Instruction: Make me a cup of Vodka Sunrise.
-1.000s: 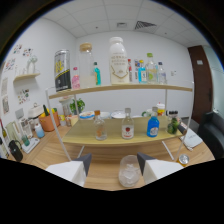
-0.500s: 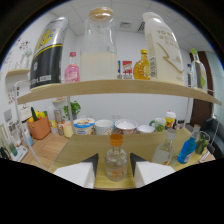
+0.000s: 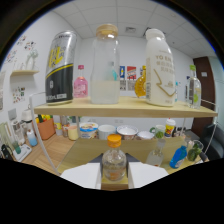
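My gripper point(image 3: 114, 176) is shut on a small clear bottle point(image 3: 114, 161) with an orange cap and a little orange liquid at its bottom; both white fingers point(image 3: 82, 176) press its sides. It hangs above the lower wooden table point(image 3: 80, 150). Beyond it, at eye level, runs the upper wooden shelf point(image 3: 125, 107). On that shelf stand a tall clear bottle point(image 3: 105, 65) with pale liquid, a big white bottle point(image 3: 159, 67), a black-and-yellow can point(image 3: 62, 67), a pink bottle point(image 3: 81, 86) and an orange bottle point(image 3: 141, 82).
Below the shelf stands a row of bowls point(image 3: 107, 131), with an orange cup point(image 3: 46, 128) to the left. A clear glass point(image 3: 156, 157) and a blue bottle point(image 3: 178, 156) stand right of the fingers. A clear bottle point(image 3: 195, 90) stands at the shelf's right end.
The gripper has risen and come much closer to the upper shelf, whose bottles now loom large. The small bottle has stayed between the fingers throughout.
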A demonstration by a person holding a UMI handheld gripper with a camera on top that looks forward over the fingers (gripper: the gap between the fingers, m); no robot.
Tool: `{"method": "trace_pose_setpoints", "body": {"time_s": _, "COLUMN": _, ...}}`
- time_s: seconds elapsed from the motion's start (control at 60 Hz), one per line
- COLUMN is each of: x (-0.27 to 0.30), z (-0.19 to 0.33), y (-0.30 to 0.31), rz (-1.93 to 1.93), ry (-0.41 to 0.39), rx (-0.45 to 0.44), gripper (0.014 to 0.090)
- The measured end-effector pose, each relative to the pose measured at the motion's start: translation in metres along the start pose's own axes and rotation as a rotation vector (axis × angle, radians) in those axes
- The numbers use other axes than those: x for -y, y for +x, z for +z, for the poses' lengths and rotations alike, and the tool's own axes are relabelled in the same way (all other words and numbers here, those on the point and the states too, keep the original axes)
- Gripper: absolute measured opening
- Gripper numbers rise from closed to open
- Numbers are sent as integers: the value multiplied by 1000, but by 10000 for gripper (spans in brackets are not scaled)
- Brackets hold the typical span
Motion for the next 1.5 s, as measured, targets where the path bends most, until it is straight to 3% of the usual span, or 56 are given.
{"method": "trace_pose_setpoints", "body": {"time_s": 0.2, "x": -14, "z": -45, "y": -6, "rz": 66, "ry": 19, "rx": 4, "gripper": 353}}
{"method": "trace_pose_setpoints", "body": {"time_s": 0.683, "x": -183, "z": -14, "y": -8, "rz": 80, "ry": -206, "rx": -50, "gripper": 351}}
{"method": "trace_pose_setpoints", "body": {"time_s": 0.9, "x": -213, "z": -8, "y": -3, "rz": 102, "ry": -297, "rx": -70, "gripper": 353}}
{"method": "trace_pose_setpoints", "body": {"time_s": 1.217, "x": -214, "z": -10, "y": -5, "rz": 74, "ry": -301, "rx": -41, "gripper": 376}}
{"method": "trace_pose_setpoints", "body": {"time_s": 1.383, "x": -208, "z": -22, "y": -3, "rz": 33, "ry": -291, "rx": -31, "gripper": 539}}
{"method": "trace_pose_setpoints", "body": {"time_s": 1.4, "x": -205, "z": -24, "y": -3, "rz": 33, "ry": -285, "rx": -27, "gripper": 574}}
{"method": "trace_pose_setpoints", "body": {"time_s": 1.417, "x": -201, "z": -27, "y": -4, "rz": 32, "ry": -279, "rx": -23, "gripper": 658}}
{"method": "trace_pose_setpoints", "body": {"time_s": 1.5, "x": -174, "z": -43, "y": -2, "rz": 17, "ry": -218, "rx": -12, "gripper": 771}}
